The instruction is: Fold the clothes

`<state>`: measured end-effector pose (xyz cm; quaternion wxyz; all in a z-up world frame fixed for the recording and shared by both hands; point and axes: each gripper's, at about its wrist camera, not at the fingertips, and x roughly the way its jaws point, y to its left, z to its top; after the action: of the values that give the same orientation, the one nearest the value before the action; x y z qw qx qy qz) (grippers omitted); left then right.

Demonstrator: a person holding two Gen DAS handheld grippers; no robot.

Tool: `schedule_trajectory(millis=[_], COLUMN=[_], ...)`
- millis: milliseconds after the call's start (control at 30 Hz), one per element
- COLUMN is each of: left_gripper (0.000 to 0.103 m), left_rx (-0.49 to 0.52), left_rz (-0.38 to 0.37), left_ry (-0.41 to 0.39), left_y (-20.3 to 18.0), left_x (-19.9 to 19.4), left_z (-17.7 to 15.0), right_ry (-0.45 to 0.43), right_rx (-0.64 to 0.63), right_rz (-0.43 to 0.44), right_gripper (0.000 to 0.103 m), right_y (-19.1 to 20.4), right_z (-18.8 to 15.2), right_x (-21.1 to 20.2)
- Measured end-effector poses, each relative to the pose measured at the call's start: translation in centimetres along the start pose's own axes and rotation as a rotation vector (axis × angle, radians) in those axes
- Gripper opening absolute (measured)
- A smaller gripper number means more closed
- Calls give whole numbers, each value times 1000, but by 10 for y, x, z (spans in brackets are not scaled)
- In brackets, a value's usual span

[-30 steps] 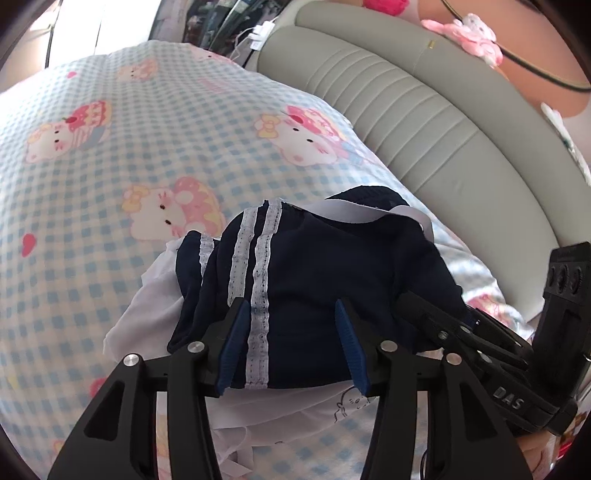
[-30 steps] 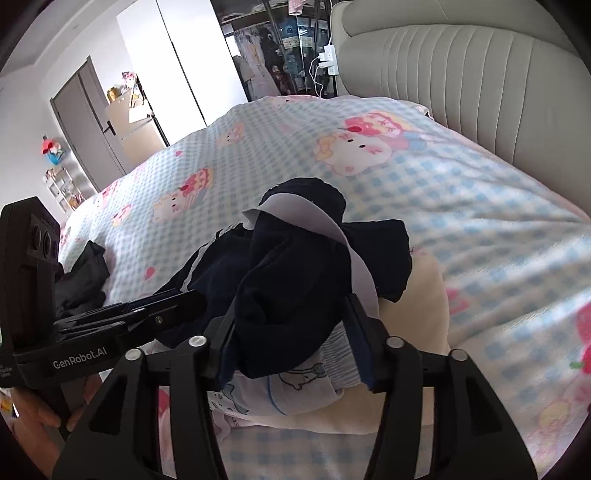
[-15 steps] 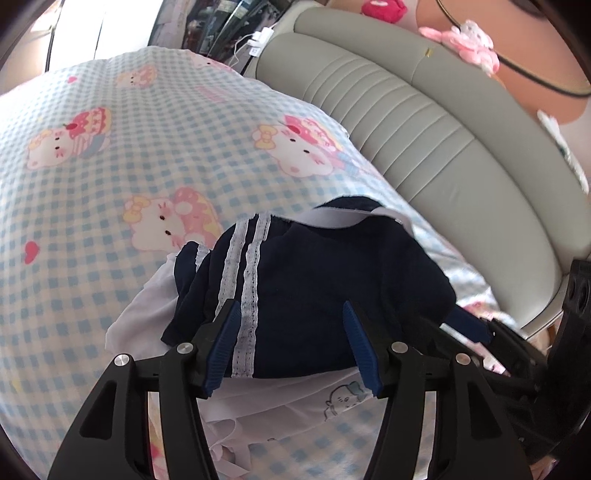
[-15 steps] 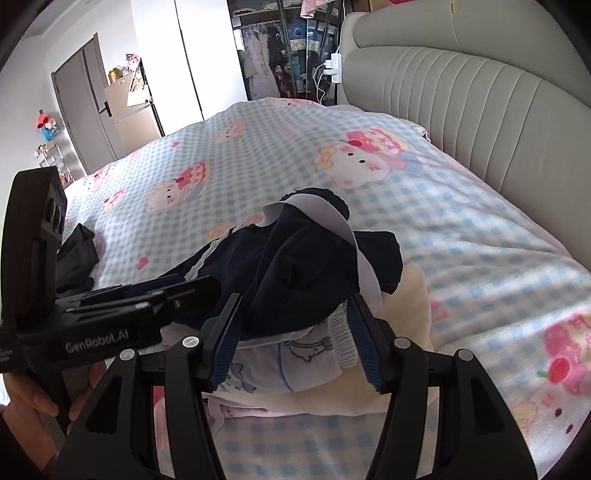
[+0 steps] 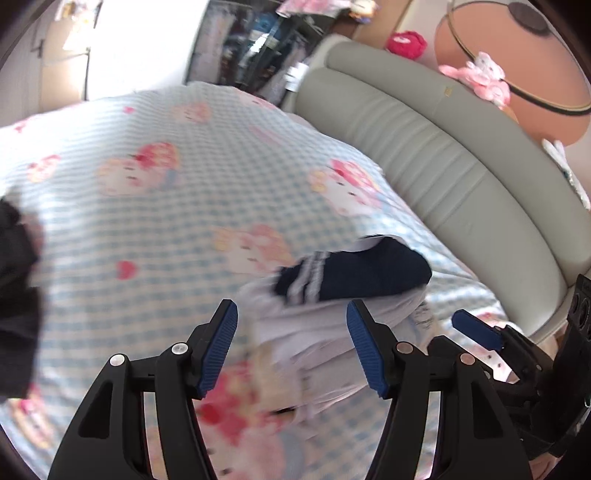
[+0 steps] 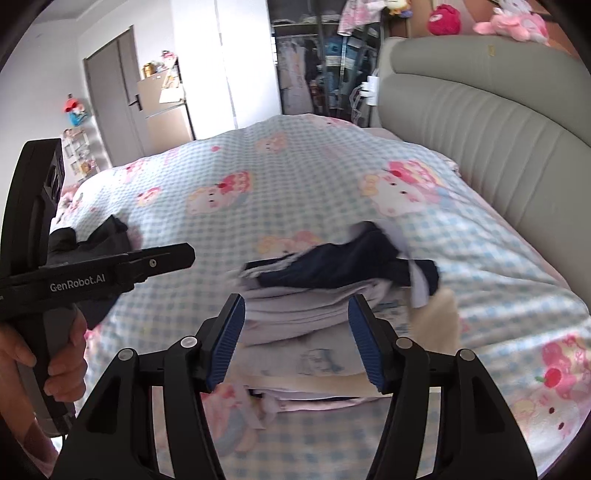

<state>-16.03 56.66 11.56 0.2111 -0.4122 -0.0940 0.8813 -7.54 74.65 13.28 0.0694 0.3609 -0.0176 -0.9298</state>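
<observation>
A bed (image 6: 314, 177) with a blue-and-white checked cover printed with pink cartoon cats fills both views, backed by a padded grey headboard (image 6: 491, 125). Beyond the bed's far end stand a brown door (image 6: 110, 96) and an open wardrobe rack (image 6: 325, 62); plush toys (image 6: 513, 20) sit above the headboard.

The navy garment (image 6: 343, 262) with white stripes lies on top of a stack of folded pale clothes (image 6: 314, 332) on the bed, near the headboard. A heap of dark clothes (image 6: 92, 240) lies on the bed well apart from the stack, away from the headboard.

The left gripper (image 5: 291, 347) and right gripper (image 6: 295, 336) hang just short of the stack, jaws spread wide and empty. A hand (image 6: 55, 354) holds the left gripper's handle.

A second ago both sets of jaws were around the navy garment; they have since let it go and pulled back.
</observation>
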Motion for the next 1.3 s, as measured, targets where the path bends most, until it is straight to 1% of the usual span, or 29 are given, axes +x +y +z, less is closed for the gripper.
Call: schedule_trajectory(millis=[133,300,367,467,633,800,900,967,1000,1033,1067,1100,1167,1200,1233,1300], left_gripper=[64,64,64,64,64,68,70,71,73,75,78,79,79,79,79,79], left_rx=[-48,-87,-99,-130,-174,-195,-208,-219,-226,-226,-225,-215,-190,-184,-182,-193], left_rz=[30,87,117,184,269,375,440,475,485,488,490,492,501,506,507,507], left_ry=[-29,-73,-91,-117,-139,-154,-162,-169,-177,-185,-193,-188,-169,-167,-168,-174], left_y=[40,87,103,132,169,185,194,198,196,192,188,185,178,173,170,161], left_x=[-37,-84,-100,-127,-167,-206,-229,-245,-255,-261,-267,-270,-274,-276,-278,-285], left_z=[-6,-24,-30,-41,-57,-82,-97,-110,-120,-130,-138,-146,-164,-174,-182,-205], right_ry=[10,38,51,68,87,97,107,112,115,115,112,108,90,82,71,60], right_rx=[-48,-76,-84,-98,-108,-151,-180,-192,-194,-192,-187,-189,-209,-218,-222,-214], right_rz=[44,65,74,90,112,139,161,178,192,210,231,240,229,224,218,206], right_gripper=[60,60,60,60,60,60,60,65,73,74,74,74,75,77,81,82], right_y=[44,79,92,112,151,201,229,243,249,253,257,261,267,269,269,266], right_z=[1,-5,-9,-13,-15,-23,-33,-41,-45,-50,-56,-61,-74,-80,-89,-104], right_x=[1,3,4,5,8,4,-8,-20,-27,-36,-46,-55,-74,-82,-90,-104])
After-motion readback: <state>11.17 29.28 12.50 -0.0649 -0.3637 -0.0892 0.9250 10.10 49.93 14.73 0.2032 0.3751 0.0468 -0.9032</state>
